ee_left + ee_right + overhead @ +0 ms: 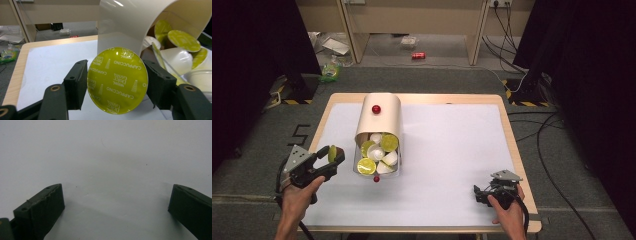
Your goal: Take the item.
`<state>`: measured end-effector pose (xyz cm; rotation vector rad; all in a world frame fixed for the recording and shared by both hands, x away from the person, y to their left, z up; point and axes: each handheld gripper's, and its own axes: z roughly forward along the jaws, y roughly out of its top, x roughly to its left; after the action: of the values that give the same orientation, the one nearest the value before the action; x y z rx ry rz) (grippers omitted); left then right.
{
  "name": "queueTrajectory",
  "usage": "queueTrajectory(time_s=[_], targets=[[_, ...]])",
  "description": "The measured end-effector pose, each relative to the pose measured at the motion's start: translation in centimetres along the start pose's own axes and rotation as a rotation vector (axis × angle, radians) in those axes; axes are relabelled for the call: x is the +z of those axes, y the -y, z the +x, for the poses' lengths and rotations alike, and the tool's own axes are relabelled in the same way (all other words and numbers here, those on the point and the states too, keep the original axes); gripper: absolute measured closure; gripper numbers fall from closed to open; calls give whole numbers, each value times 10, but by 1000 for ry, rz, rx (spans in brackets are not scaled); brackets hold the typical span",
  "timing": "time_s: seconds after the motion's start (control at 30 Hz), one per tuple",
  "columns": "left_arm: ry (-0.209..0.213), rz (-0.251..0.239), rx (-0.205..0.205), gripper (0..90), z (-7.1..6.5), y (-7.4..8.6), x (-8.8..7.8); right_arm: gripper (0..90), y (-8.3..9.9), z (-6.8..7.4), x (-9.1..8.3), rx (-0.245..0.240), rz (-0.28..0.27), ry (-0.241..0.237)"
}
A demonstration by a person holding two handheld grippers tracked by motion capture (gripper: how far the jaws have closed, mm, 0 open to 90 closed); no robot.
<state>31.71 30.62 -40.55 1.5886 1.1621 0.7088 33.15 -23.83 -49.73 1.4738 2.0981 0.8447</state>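
Observation:
My left gripper (pixel 333 154) (pixel 117 80) is shut on a coffee capsule (pixel 117 80) (pixel 332 153) with a yellow-green "Cappuccino" foil lid, held just left of the container. That cream container (pixel 379 116) (pixel 130 22) lies on its side with its lid open, a red knob (pixel 376 109) on top. Several more capsules (pixel 377 151) (pixel 183 41), white cups with green lids, fill its mouth. My right gripper (pixel 477 192) (pixel 116 206) rests low over the white mat (pixel 447 150) (pixel 107 157) at the near right, jaws wide apart with nothing between them.
A second red knob (pixel 376 178) sits on the container's clear lid lying in front of it. The wooden table edge (pixel 512 135) frames the mat. Cables (pixel 542 130) trail on the floor at right; a red can (pixel 418 55) lies on the floor beyond.

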Motion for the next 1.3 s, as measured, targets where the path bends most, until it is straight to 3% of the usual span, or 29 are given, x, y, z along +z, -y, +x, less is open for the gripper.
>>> queueTrajectory(time_s=[0.53, 1.3], targets=[[-37, 32, -33, 388, 18, 21, 17, 6, 0, 0, 0, 0, 1, 1], [-59, 62, -24, 388, 29, 41, 29, 6, 0, 0, 0, 0, 0, 1]])
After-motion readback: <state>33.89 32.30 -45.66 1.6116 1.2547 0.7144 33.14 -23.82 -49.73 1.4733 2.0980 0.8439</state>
